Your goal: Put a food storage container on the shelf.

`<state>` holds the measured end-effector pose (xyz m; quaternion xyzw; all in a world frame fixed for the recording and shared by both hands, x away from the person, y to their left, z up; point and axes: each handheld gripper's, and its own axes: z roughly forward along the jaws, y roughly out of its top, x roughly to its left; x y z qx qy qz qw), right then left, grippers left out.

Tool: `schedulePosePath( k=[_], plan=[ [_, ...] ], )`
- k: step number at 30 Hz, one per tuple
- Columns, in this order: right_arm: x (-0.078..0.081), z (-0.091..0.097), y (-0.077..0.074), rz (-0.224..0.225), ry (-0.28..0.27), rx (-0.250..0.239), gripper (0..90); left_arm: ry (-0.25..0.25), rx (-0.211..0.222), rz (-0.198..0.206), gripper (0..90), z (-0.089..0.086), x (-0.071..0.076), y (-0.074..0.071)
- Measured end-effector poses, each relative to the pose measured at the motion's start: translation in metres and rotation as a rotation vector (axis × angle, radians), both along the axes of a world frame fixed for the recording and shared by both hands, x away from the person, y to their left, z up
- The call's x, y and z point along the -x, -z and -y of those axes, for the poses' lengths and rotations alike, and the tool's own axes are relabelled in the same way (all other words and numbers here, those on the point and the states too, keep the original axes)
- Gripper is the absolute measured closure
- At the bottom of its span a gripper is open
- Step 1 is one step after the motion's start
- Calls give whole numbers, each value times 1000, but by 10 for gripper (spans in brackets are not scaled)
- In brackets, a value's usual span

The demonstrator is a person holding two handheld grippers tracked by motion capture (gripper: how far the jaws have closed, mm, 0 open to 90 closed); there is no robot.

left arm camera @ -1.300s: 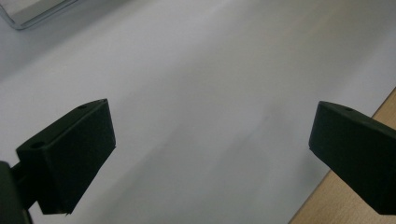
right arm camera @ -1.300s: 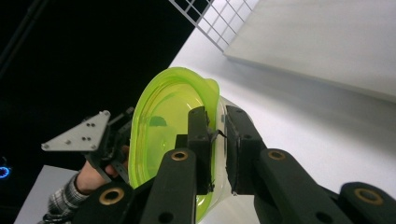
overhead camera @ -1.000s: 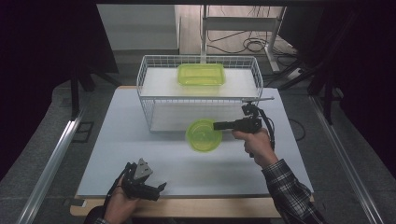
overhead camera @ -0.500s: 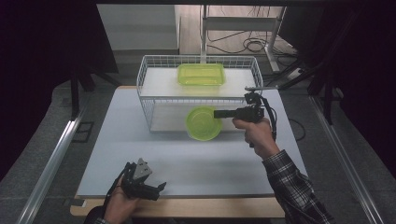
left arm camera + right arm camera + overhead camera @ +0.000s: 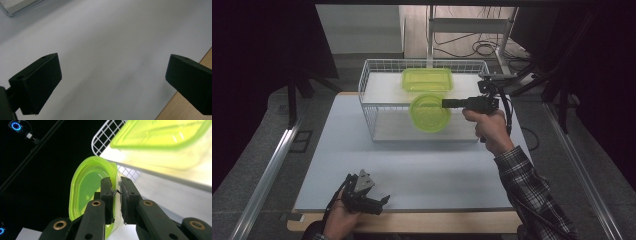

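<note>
A round translucent green lid (image 5: 429, 113) hangs in the air in front of the white wire basket (image 5: 371, 102), held by its right rim. My right gripper (image 5: 446, 103) is shut on that rim and points left; in the right gripper view the lid (image 5: 86, 188) stands on edge with the rim pinched between the pads (image 5: 107, 195). A rectangular green container (image 5: 427, 79) lies inside the basket, seen large in the right gripper view (image 5: 165, 135). My left gripper (image 5: 382, 201) rests low at the table's front edge, open, with nothing between its jaws (image 5: 112, 82).
The white table top (image 5: 422, 170) stretches between the basket and the wooden front edge (image 5: 412, 222). Metal rails run along both sides of the table. A stand with cables stands behind the basket (image 5: 472, 35).
My right gripper has risen and moved toward the basket, carrying the round lid from near the table top up to the height of the basket's front wall. The left gripper has stayed put.
</note>
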<state>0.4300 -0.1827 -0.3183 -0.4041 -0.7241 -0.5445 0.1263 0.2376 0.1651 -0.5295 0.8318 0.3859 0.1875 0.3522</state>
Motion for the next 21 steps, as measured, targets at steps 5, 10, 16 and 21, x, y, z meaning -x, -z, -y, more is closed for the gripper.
schedulePosePath(
  k=[5,10,16,21],
  plan=[
    [-3,-2,-13,15,15,-5,813,1,-4,-3,2,0,0,0],
    [-7,-2,-23,24,31,-19,813,4,-8,-6,2,0,0,0],
    [-19,-7,-38,40,71,-27,813,1,-8,-7,3,0,0,1],
    [-26,-10,-48,58,104,-26,813,3,-15,-9,2,1,0,1]
  ],
)
